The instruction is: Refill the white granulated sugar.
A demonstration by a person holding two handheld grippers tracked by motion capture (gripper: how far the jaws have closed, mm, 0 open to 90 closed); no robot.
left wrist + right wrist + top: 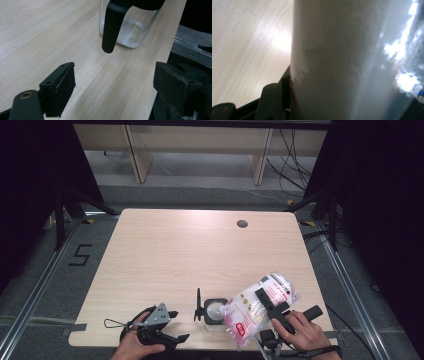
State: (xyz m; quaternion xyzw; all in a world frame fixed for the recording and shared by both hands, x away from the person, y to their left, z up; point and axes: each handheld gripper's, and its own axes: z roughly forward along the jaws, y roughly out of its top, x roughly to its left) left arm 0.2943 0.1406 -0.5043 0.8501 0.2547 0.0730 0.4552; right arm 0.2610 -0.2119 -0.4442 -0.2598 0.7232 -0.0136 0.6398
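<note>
Clear plastic, printed red and white, wraps the bag (260, 304) that the right claw (272, 307) clamps at the lower right of the high view, tilted with its low end over the open glass jar (215, 312). A clean pour needs that end centred over the jar mouth and tipped slowly. The left claw (170, 325) rests spread open, lower left, holding nothing. The jar stands close to the desk (200, 250) near edge; broad bare wood lies beyond.
</note>
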